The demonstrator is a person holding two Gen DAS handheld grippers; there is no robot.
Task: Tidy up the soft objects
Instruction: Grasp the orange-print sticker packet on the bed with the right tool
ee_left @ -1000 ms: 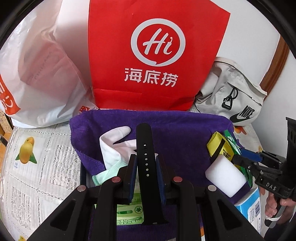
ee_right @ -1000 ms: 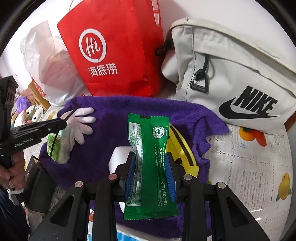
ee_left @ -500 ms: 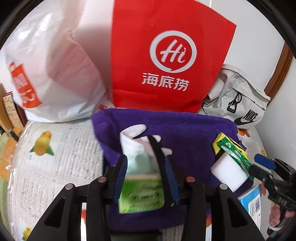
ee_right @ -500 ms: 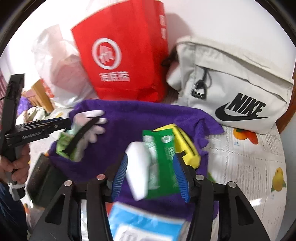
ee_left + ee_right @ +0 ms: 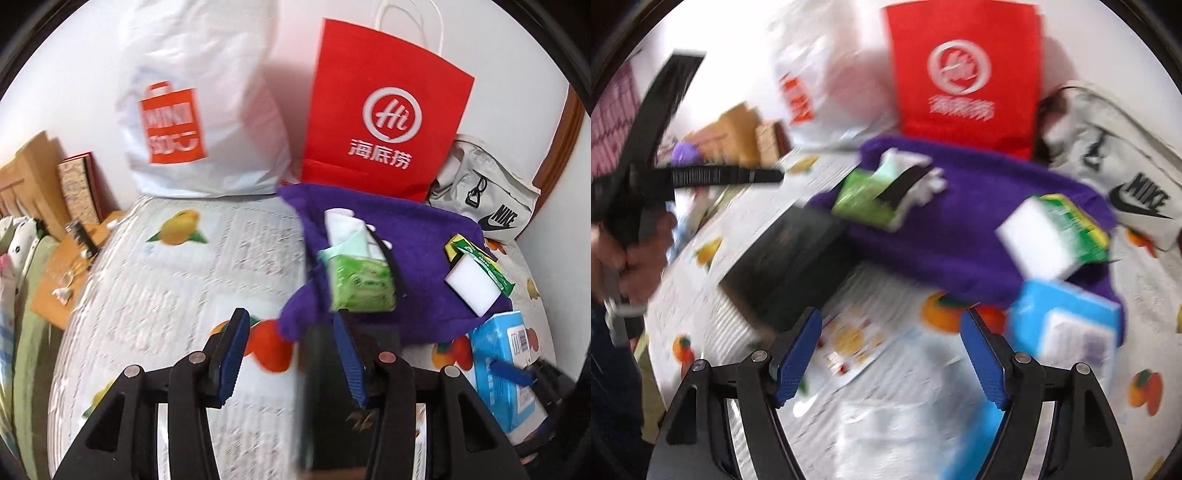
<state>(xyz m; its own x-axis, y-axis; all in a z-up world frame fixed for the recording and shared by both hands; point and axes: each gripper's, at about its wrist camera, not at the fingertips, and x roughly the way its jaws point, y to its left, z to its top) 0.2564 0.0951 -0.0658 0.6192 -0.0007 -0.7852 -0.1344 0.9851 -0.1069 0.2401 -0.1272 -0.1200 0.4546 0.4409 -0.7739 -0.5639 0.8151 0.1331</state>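
1. Two claws, both empty: the left claw (image 5: 291,354) has its blue pads apart and its jaws are opening, with only the patterned cloth and the edge of a dark box (image 5: 332,387) behind the gap; the right claw (image 5: 892,360) stands wider, jaws also opening, nothing between them.
2. Beneath both lies the surface (image 5: 177,295), covered in a white cloth printed with oranges, lemons and grey text.
3. Just past the left claw, a purple towel (image 5: 417,236) is spread over the surface, partly draped on the dark box and on a light blue carton (image 5: 506,365) at its near right edge.
4. On the towel's left part sit a green tissue pack (image 5: 362,284), a white glove (image 5: 341,225) behind it and a black strap (image 5: 391,266) laid across them, all touching.
5. On the towel's right part a white sponge block (image 5: 471,286) lies against a green sachet (image 5: 487,264) and a yellow item (image 5: 456,243).
6. Behind the towel, against the white wall, stand a red paper bag (image 5: 384,125), a white plastic bag (image 5: 199,122) with an orange logo, and a pale Nike bag (image 5: 487,206).
7. At far left are brown boxes (image 5: 33,184) and a bed edge; the right view is blurred and shows a hand (image 5: 631,254) gripping the left claw's handle.
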